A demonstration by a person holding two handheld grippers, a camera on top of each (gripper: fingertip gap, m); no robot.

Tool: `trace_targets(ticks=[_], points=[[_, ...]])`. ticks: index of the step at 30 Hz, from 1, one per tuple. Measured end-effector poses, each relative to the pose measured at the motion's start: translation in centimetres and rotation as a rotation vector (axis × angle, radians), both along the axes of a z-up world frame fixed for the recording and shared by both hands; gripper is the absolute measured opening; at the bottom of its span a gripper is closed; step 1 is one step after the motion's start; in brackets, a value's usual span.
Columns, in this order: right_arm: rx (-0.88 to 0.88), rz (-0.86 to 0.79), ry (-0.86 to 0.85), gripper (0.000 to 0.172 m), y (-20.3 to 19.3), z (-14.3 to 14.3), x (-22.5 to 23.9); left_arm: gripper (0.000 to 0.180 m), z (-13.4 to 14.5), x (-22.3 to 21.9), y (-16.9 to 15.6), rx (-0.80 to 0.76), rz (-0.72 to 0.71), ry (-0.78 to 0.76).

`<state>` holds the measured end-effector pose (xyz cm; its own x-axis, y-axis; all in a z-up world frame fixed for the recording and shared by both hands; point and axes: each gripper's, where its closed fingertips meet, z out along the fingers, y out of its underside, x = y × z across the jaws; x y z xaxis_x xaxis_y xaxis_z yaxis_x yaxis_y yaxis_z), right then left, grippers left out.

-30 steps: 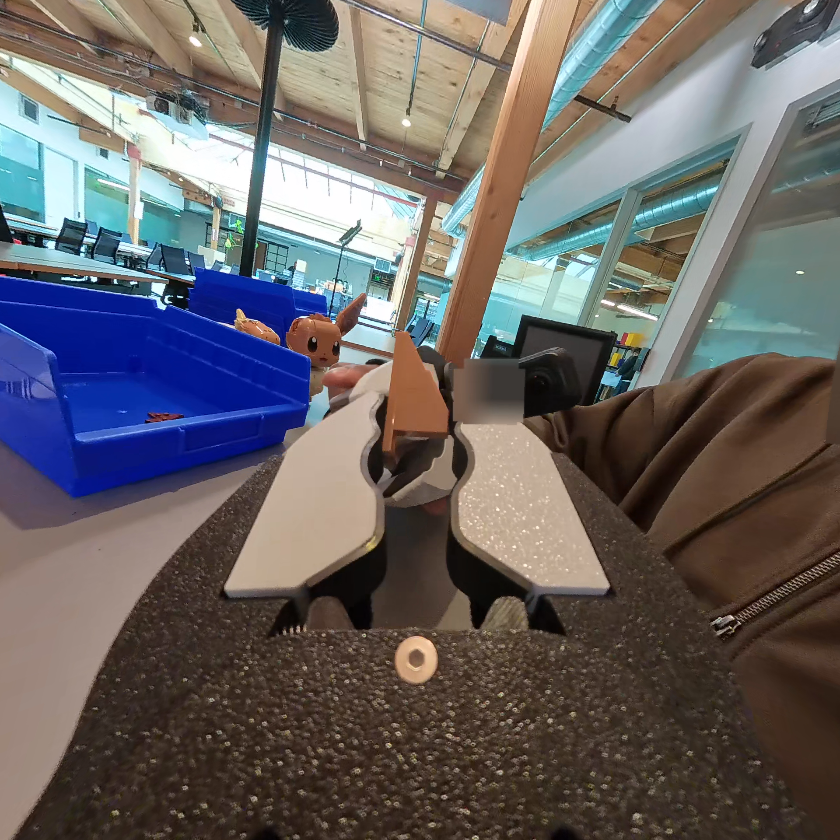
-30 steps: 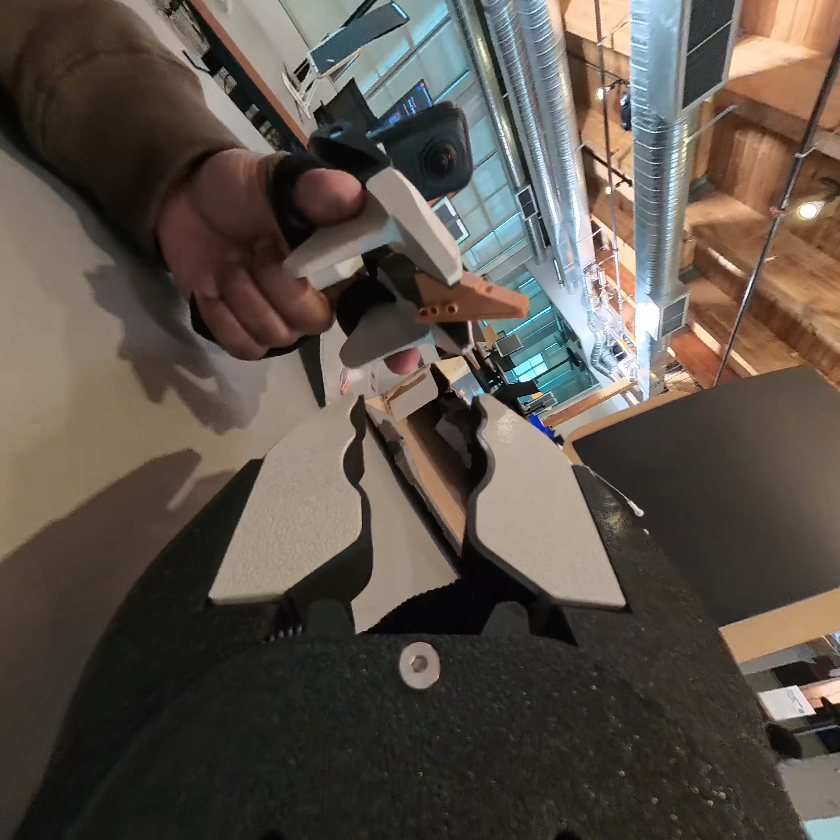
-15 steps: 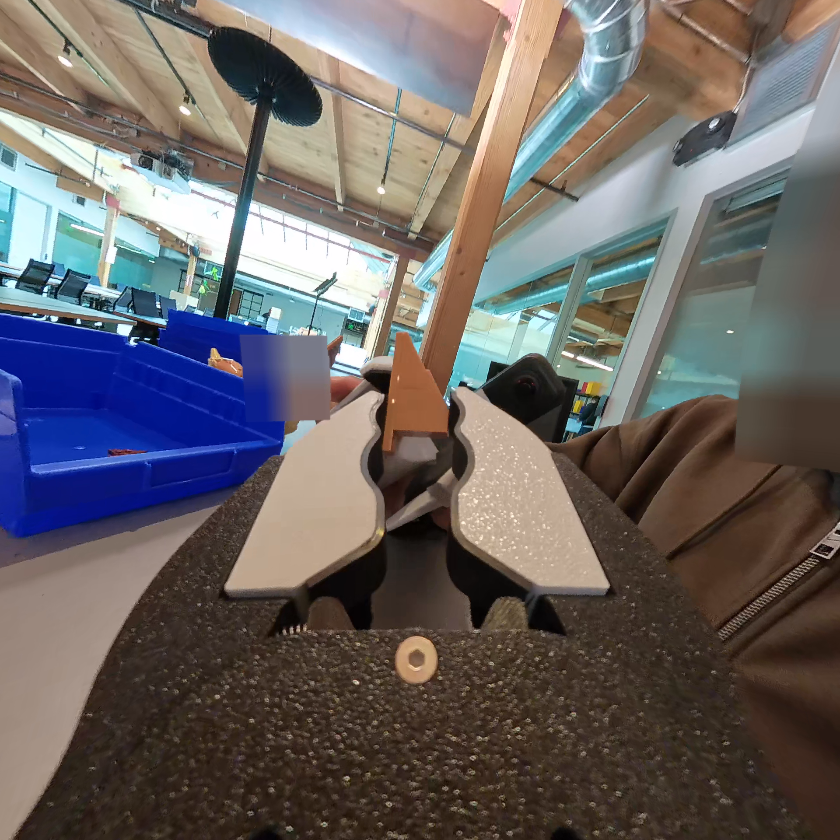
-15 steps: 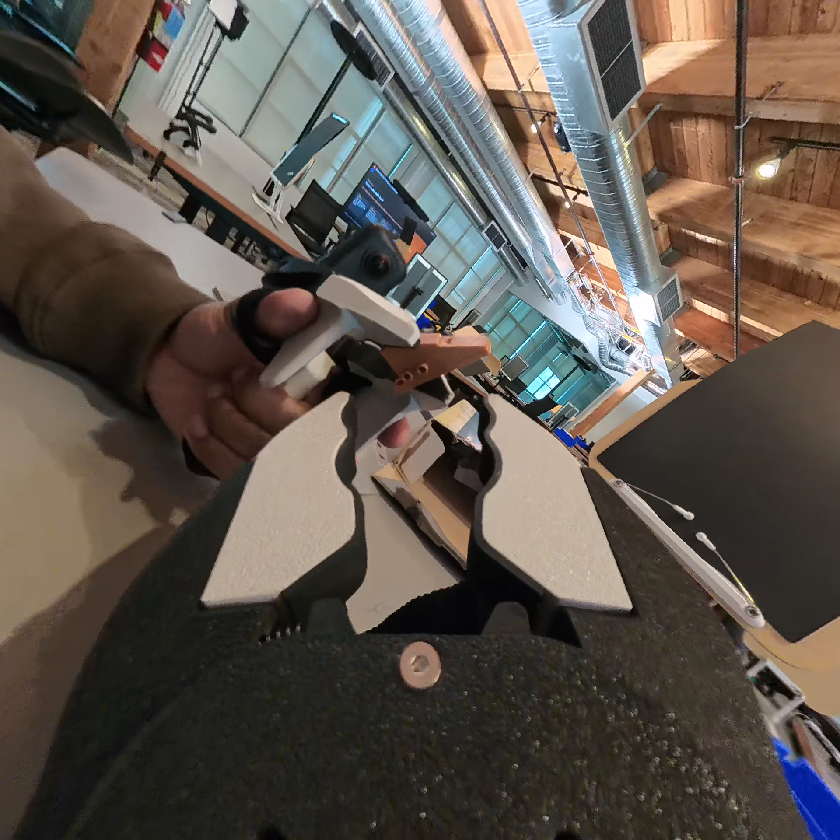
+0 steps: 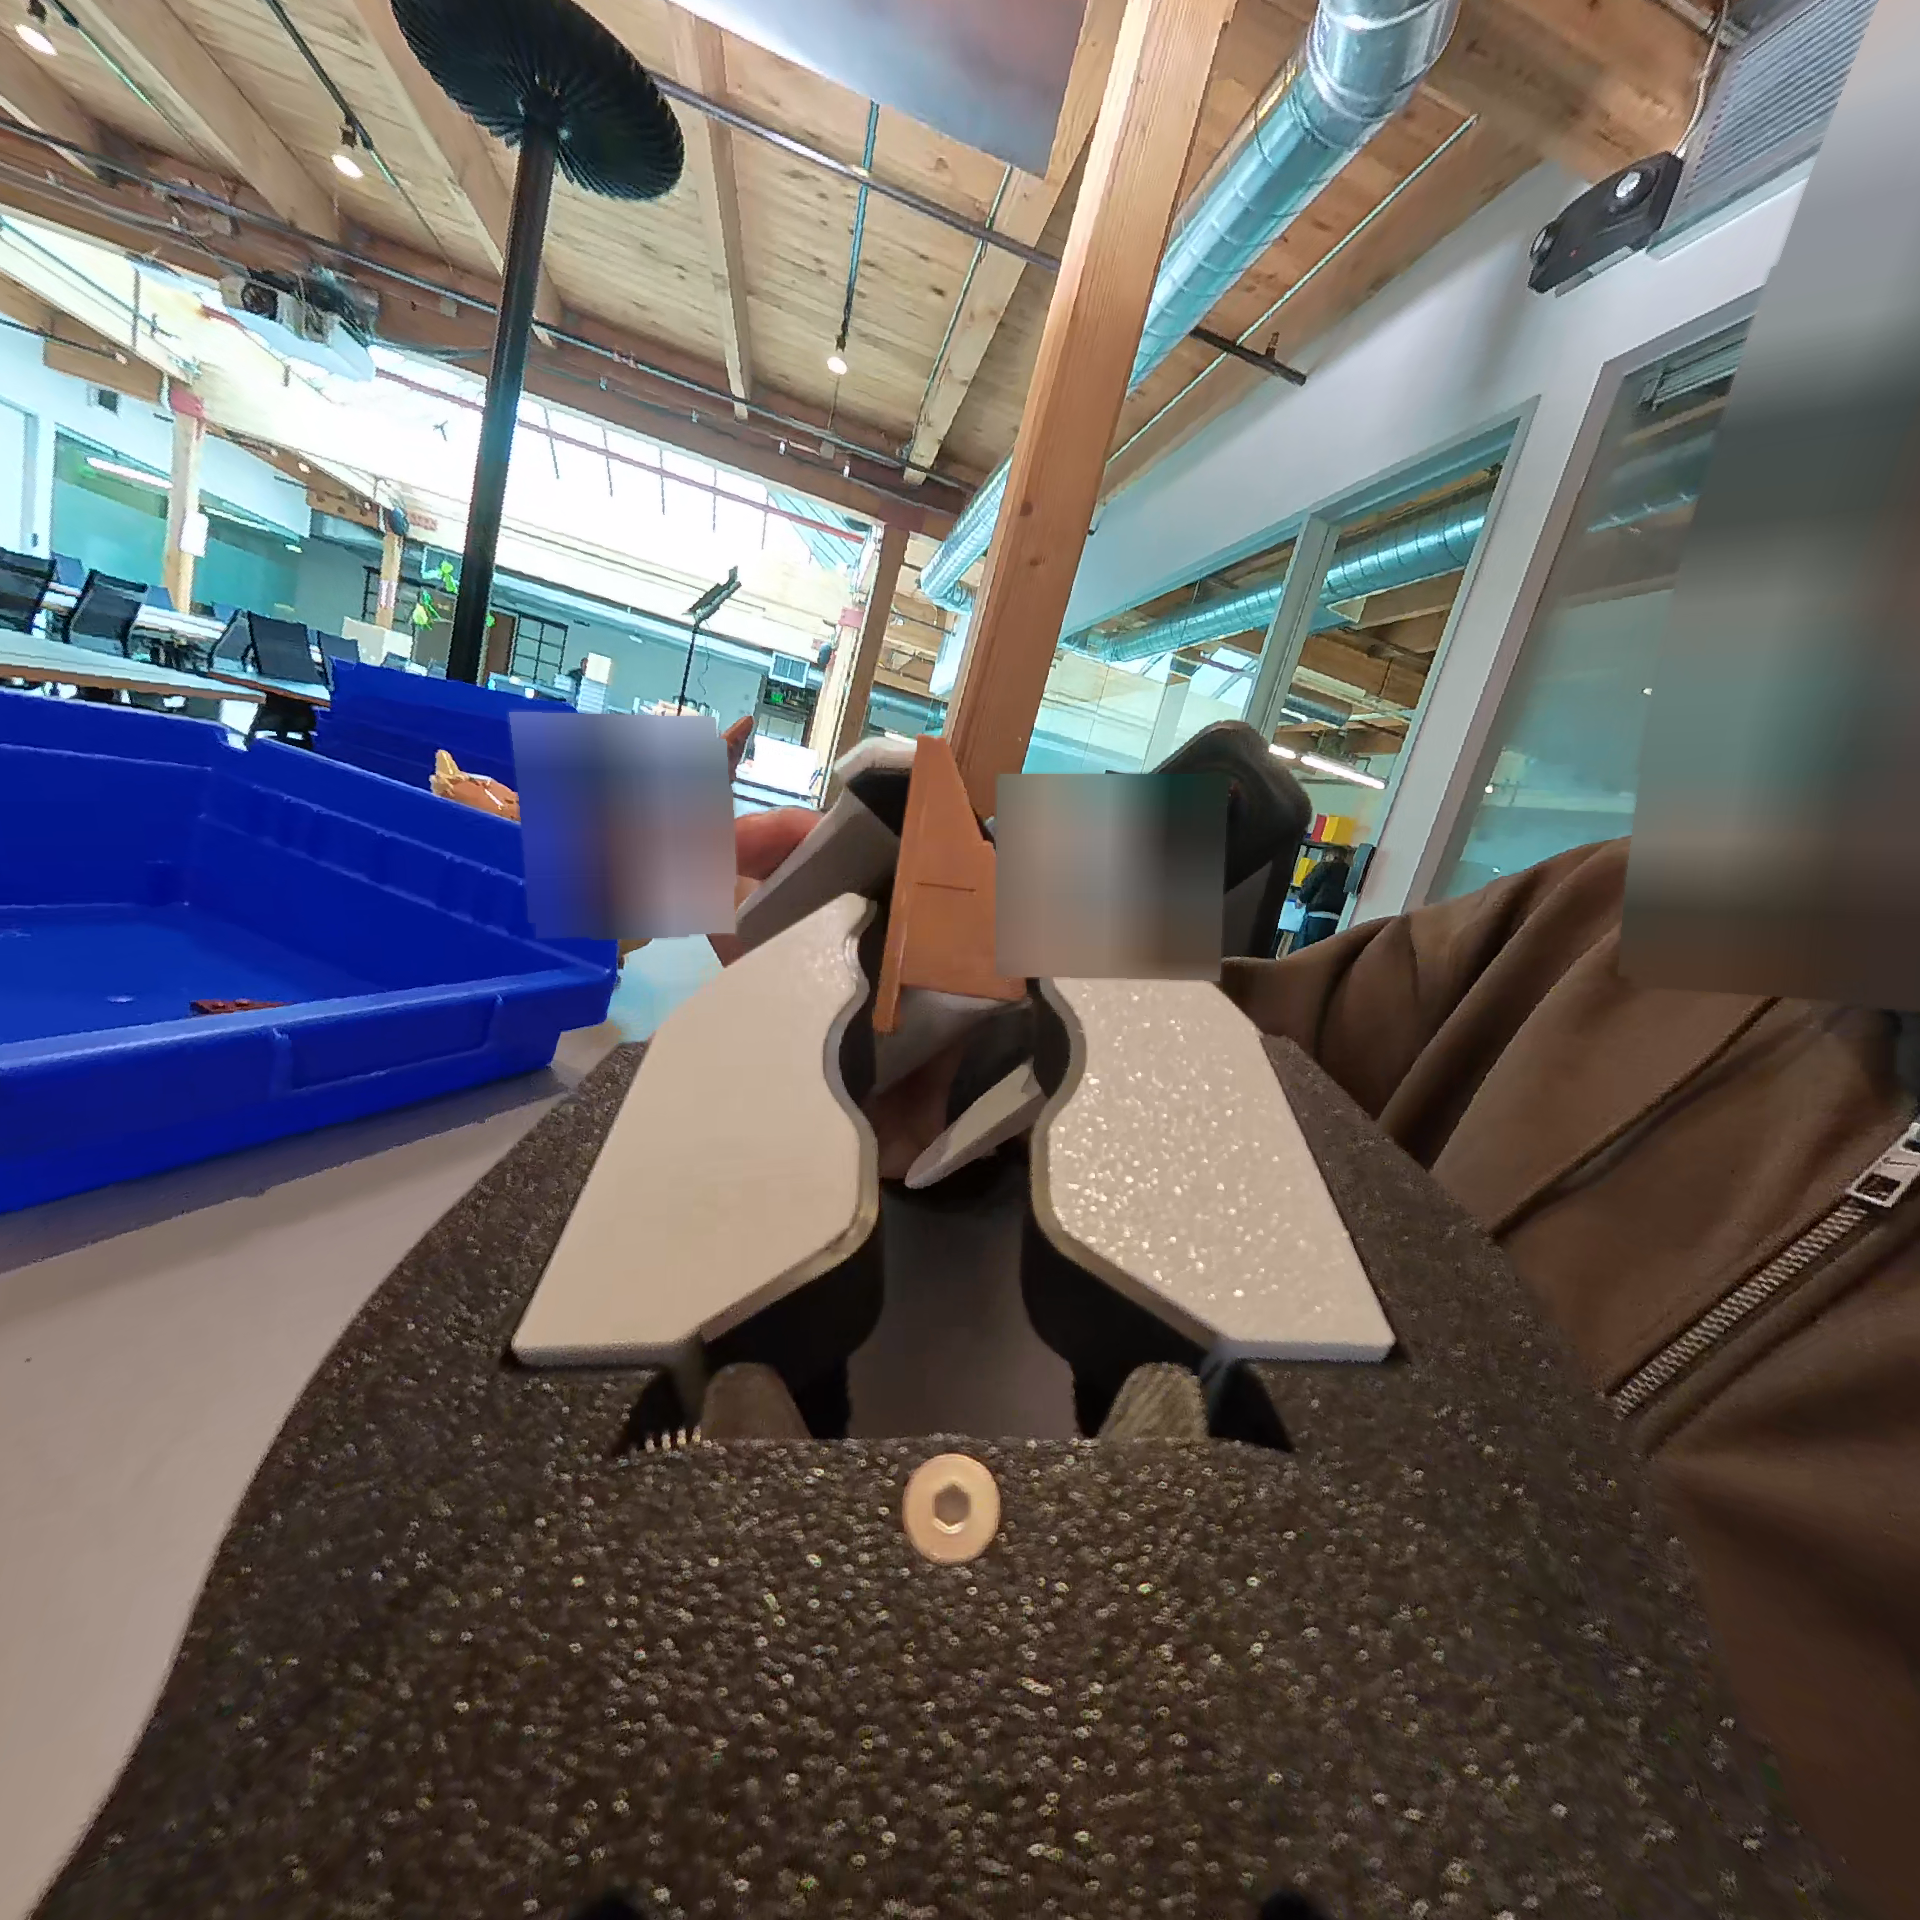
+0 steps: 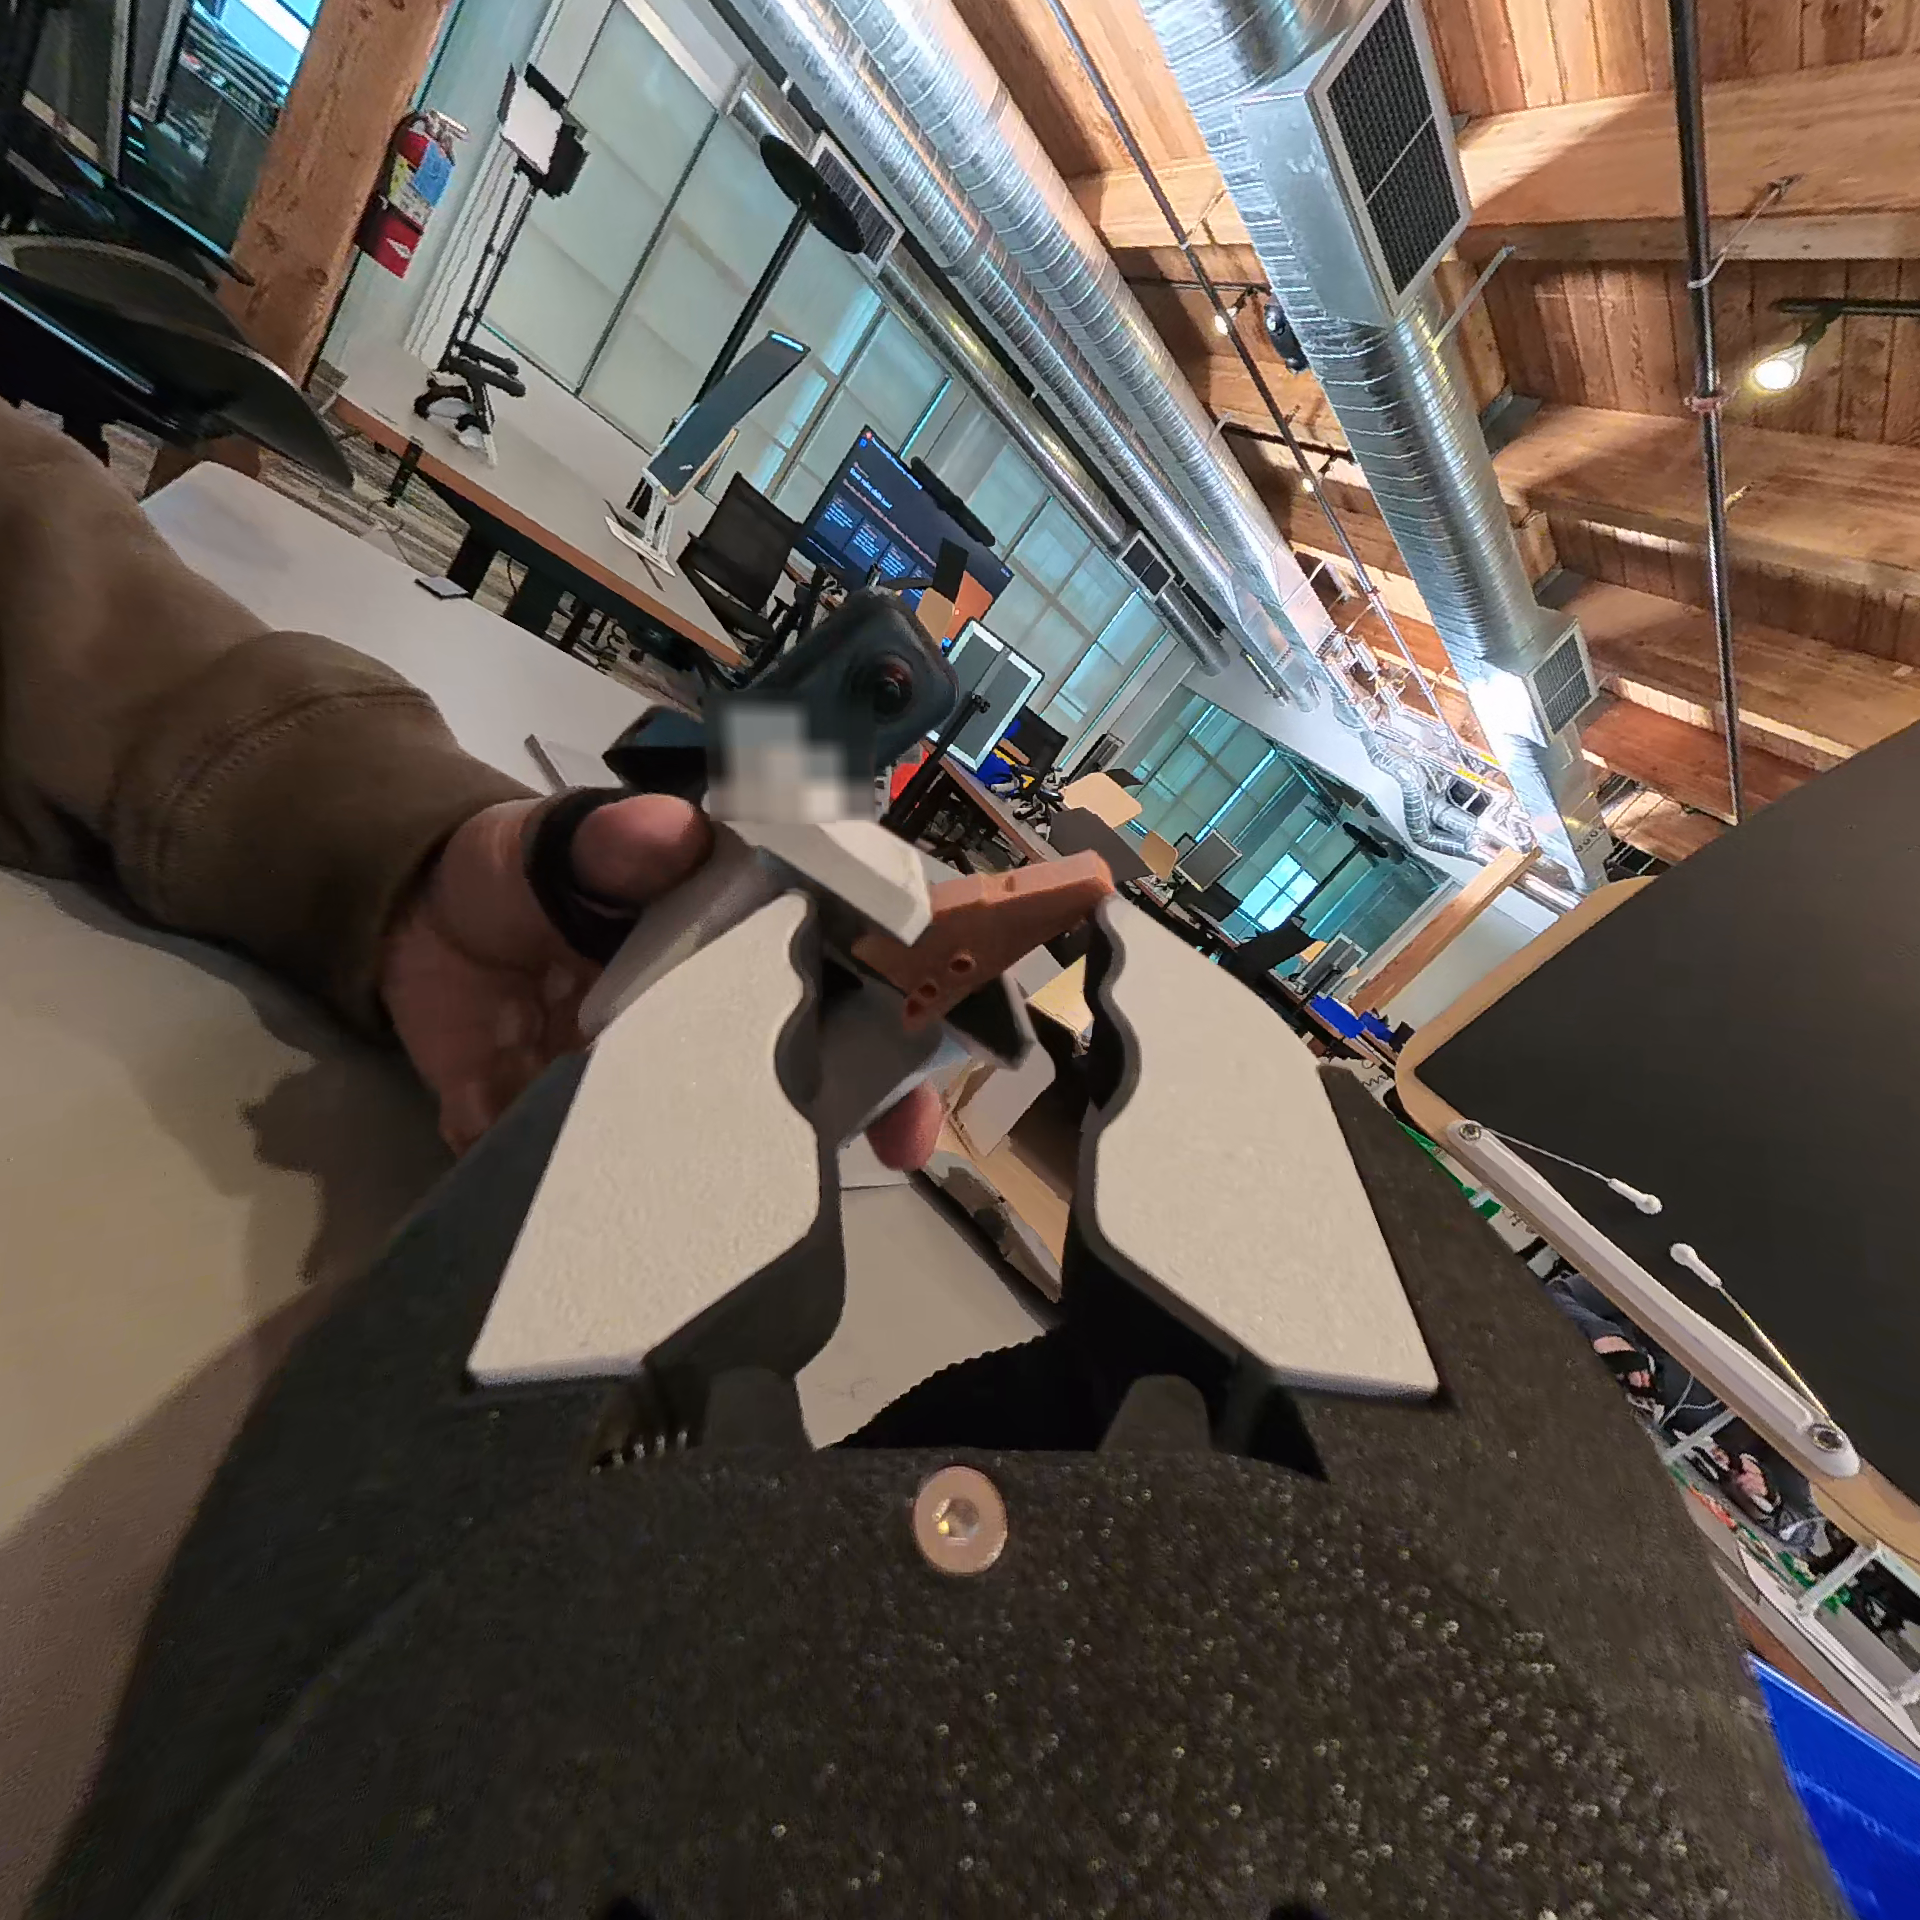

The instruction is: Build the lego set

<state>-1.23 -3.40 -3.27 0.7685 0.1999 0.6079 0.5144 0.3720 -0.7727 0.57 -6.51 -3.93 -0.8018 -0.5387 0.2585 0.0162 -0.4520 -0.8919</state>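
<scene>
Wooden beams and silver ducts run over an open office with a grey worktop [image 5: 156, 1351]. Only the left wrist view shows the blue bin [image 5: 260, 966] on it; only the right wrist view shows the left tool [image 6: 914, 966] from outside, clenched on a flat brown wedge-shaped plastic piece [image 6: 997, 914] with small holes. The right tool [image 6: 951, 961], released, has its fingers on either side of that piece, seen edge-on in the left view [image 5: 940, 883].

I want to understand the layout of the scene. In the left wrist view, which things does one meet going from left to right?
Blue bin → small brown toy figure behind the bin → brown wedge-shaped brick held in the left gripper → brown jacket sleeve.
</scene>
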Motion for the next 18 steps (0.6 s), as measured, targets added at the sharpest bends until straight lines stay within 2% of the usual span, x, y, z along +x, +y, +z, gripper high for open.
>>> trace_targets(ticks=[6,8,18], points=[[-0.003,-0.009,-0.023,0.043,0.1,-0.3,0.1,0.027,-0.3,0.3,0.1,0.006,0.008,0.028],[-0.007,-0.006,-0.047,0.036,0.0,-0.6,0.0,0.027,-0.5,0.5,0.2,0.016,0.016,0.048],[0.001,-0.052,-0.130,0.031,0.2,-1.2,0.4,0.032,-1.1,0.9,0.4,0.071,0.045,0.095]])
